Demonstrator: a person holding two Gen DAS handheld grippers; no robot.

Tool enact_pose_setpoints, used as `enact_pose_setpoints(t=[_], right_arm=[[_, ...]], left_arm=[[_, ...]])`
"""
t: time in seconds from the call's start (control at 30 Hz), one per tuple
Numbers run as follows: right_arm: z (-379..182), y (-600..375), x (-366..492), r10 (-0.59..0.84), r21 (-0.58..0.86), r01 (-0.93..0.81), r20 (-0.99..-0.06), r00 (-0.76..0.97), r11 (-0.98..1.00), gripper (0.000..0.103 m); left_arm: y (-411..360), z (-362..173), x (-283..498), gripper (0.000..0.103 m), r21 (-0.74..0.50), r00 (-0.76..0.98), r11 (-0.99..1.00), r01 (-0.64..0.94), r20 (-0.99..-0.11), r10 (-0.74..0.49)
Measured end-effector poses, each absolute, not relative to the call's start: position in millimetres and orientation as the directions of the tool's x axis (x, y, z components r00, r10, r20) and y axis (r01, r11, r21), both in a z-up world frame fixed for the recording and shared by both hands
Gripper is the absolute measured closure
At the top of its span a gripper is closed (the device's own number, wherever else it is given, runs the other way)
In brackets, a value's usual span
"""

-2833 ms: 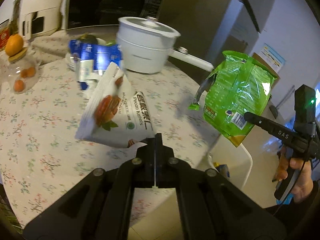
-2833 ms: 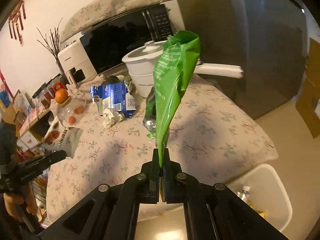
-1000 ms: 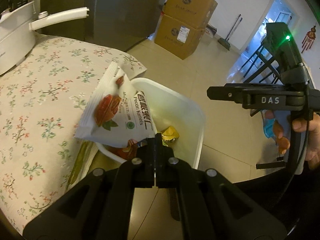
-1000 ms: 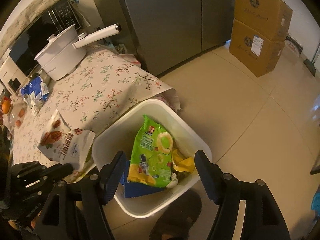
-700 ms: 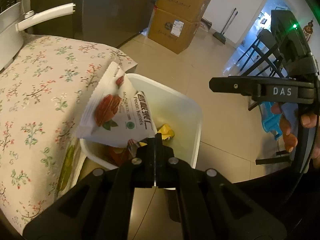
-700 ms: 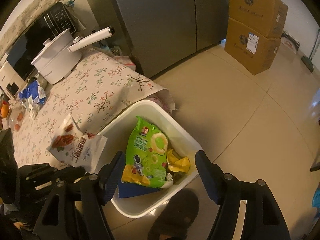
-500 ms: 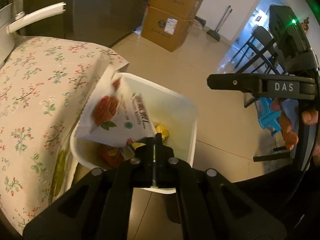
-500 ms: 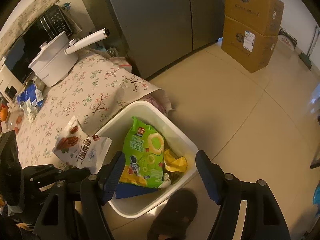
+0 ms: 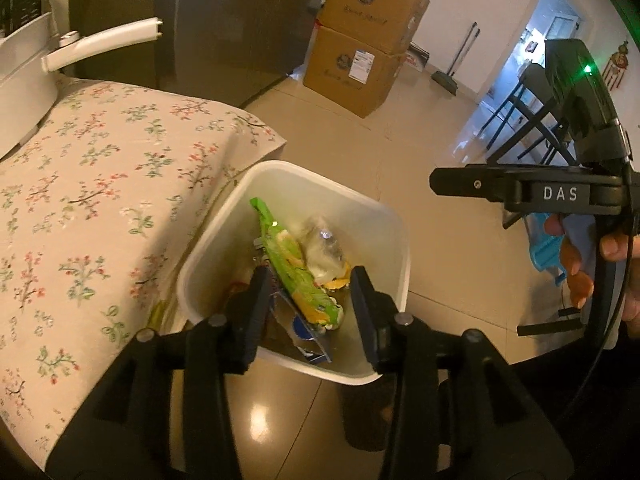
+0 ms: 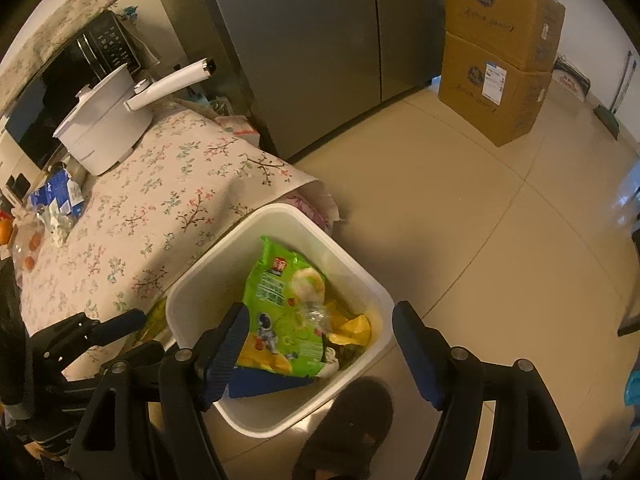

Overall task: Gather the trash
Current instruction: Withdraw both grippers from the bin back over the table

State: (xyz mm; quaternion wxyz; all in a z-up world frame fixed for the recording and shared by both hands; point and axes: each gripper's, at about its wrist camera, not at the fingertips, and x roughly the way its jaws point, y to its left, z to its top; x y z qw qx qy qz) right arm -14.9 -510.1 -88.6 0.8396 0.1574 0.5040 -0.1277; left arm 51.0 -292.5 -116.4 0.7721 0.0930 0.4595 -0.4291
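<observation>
Trash sits in the white bin on the floor, hard against the edge of the floral-cloth table. Topmost in the bin lies a green snack bag, with a crumpled clear wrapper on it and a yellow wrapper just beside it toward the bin's far side. Under the green bag a blue-and-silver pack shows at the bin's near wall.

Above the bin's near rim, the left gripper points down into it; its jaws have just been opening and now stand apart with nothing between them. The right gripper hangs over the bin too, jaws spread wide and empty. A hand grips its handle, off to the side of the bin away from the table.

A dark slipper rests on the floor touching the bin's near corner. On the table well back from the bin stands a white pot with a long handle. Two stacked cardboard boxes stand on the floor well beyond the bin, next to a grey fridge.
</observation>
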Motion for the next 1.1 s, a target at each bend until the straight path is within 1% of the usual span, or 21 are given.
enact_pose_setpoints(t=[0.47, 0.63, 0.7, 0.77, 0.83, 0.93, 1.0, 1.1], right_arm=[[-79, -473, 7, -0.046, 0.121, 0.312, -0.877, 0.478, 0.942, 0.027], [-76, -458, 16, -0.042, 0.119, 0.293, -0.871, 0.490, 0.949, 0.025], [-73, -452, 19, -0.041, 0.118, 0.284, -0.866, 0.498, 0.952, 0.023], [-71, -442, 24, -0.040, 0.115, 0.270, -0.861, 0.506, 0.956, 0.022], [-70, -436, 28, -0.041, 0.109, 0.261, -0.860, 0.508, 0.959, 0.018], [-68, -419, 35, -0.053, 0.081, 0.230, -0.852, 0.520, 0.970, 0.015], [-64, -403, 41, -0.083, 0.032, 0.201, -0.838, 0.539, 0.979, 0.000], [-58, -379, 50, -0.095, -0.008, 0.155, -0.817, 0.568, 0.988, 0.000]], left_arm=[[-220, -94, 78, 0.036, -0.215, 0.345, 0.748, 0.628, -0.784, -0.516], [-191, -83, 88, 0.023, -0.197, 0.405, 0.801, 0.565, -0.780, -0.477], [-179, -80, 91, 0.021, -0.192, 0.422, 0.819, 0.541, -0.780, -0.462], [-170, -79, 93, 0.016, -0.180, 0.434, 0.834, 0.522, -0.786, -0.441], [-161, -78, 95, 0.007, -0.162, 0.453, 0.849, 0.504, -0.787, -0.419], [-145, -76, 97, 0.002, -0.125, 0.487, 0.871, 0.475, -0.787, -0.378], [-134, -75, 99, 0.001, -0.100, 0.512, 0.887, 0.451, -0.785, -0.349], [-116, -71, 104, 0.001, -0.091, 0.538, 0.907, 0.410, -0.779, -0.321]])
